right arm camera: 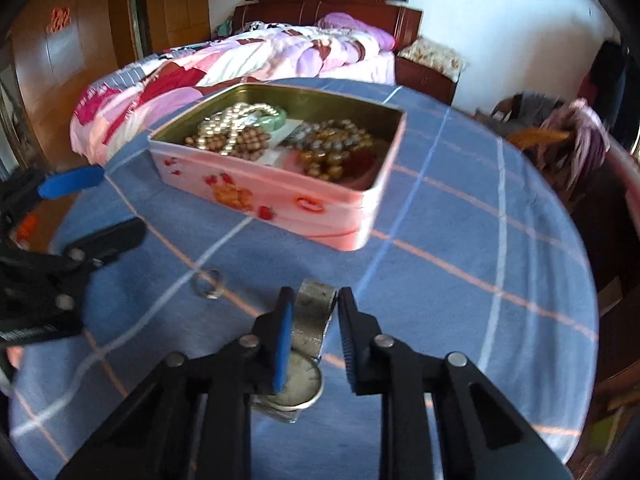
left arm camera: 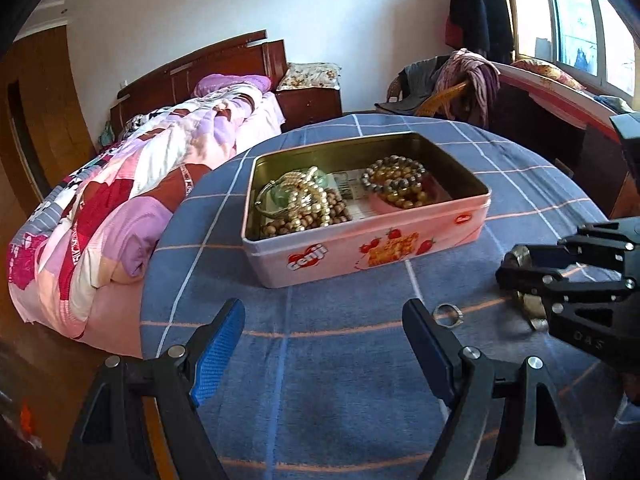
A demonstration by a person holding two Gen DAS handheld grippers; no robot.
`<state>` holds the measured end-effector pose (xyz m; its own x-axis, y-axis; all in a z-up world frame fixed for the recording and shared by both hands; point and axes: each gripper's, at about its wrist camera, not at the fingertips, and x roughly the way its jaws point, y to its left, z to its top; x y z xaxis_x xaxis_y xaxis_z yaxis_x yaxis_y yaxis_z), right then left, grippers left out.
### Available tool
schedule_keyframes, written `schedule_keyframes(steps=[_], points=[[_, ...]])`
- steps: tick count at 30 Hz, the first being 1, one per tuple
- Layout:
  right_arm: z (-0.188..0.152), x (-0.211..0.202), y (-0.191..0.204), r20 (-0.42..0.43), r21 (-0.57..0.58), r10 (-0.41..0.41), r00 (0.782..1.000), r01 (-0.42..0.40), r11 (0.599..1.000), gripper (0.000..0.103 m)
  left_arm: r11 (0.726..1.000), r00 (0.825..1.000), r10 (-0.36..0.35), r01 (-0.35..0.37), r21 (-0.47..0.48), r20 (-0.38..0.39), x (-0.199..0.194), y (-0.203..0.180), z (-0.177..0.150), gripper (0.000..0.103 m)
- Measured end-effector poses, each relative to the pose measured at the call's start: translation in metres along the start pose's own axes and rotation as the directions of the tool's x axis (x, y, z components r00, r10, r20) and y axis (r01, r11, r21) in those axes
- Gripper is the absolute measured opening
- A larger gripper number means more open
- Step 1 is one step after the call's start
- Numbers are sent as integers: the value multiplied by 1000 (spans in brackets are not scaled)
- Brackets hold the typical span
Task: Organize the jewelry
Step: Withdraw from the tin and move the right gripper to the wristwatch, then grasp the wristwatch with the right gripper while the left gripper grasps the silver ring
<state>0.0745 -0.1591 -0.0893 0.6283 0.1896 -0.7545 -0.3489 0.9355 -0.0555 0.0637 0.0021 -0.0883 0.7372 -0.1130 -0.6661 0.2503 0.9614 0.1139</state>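
A silver wristwatch point(right arm camera: 310, 320) is seen lying on the blue checked tablecloth point(right arm camera: 460, 280), flanked by the right gripper point(right arm camera: 314, 304). Its long axis is laid along the gripper's own line, the metal band point(right arm camera: 316, 300) pointed away toward the tin and the round dial point(right arm camera: 300, 386) turned back toward the camera. The blue pad point(right arm camera: 283, 340) is set against the watch's left edge, while a slim gap is still seen by the black right finger, so no clamp can be called; the jaws stand narrow.

From the left wrist view, the same watch point(left arm camera: 530, 308) is glimpsed under the right gripper point(left arm camera: 520, 280), at the right side of the cloth. The left gripper point(left arm camera: 324, 332) is held wide apart over bare cloth, nothing between its fingers. A small silver ring point(left arm camera: 447, 314) is found flat on the cloth, just beside the left gripper's right finger, apart from the watch.

Behind both, the pink tin point(left arm camera: 360, 248) stands open, lid off, its long side running across the left wrist view. Beaded bracelets point(left arm camera: 394, 180) and pearl strands point(left arm camera: 308, 196) are heaped inside.
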Motion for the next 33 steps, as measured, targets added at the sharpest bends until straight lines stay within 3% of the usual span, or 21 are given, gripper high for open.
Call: schedule_keyframes(steps=[5, 11, 13, 18, 24, 25, 26, 28, 33], points=[[-3, -3, -21, 10, -1, -98, 995, 98, 995, 24, 999, 1000, -24, 25, 48, -10, 1, -15, 5, 81], [-4, -5, -27, 12, 12, -85, 996, 85, 996, 24, 993, 997, -66, 68, 96, -28, 1, -40, 11, 80], [-4, -5, -26, 15, 7, -86, 996, 86, 996, 24, 990, 990, -123, 127, 68, -62, 7, -42, 11, 68], [-4, -6, -28, 21, 13, -70, 997, 69, 998, 24, 987, 983, -136, 146, 74, -122, 21, -53, 5, 55], [-3, -3, -28, 13, 17, -55, 998, 54, 998, 24, 984, 977, -155, 166, 68, -145, 31, -60, 5, 51], [-4, -3, -29, 13, 18, -54, 998, 54, 998, 24, 982, 975, -167, 178, 64, -146, 31, -59, 4, 47], [-3, -3, -28, 14, 17, -55, 998, 55, 998, 24, 980, 973, -179, 190, 64, -145, 31, -60, 4, 33], [-3, -3, -28, 16, 12, -59, 998, 59, 998, 24, 972, 966, -216, 227, 63, -142, 29, -61, 2, 21], [-4, -3, -28, 20, 12, -63, 998, 63, 998, 24, 971, 965, -224, 233, 55, -135, 25, -52, -4, 20]])
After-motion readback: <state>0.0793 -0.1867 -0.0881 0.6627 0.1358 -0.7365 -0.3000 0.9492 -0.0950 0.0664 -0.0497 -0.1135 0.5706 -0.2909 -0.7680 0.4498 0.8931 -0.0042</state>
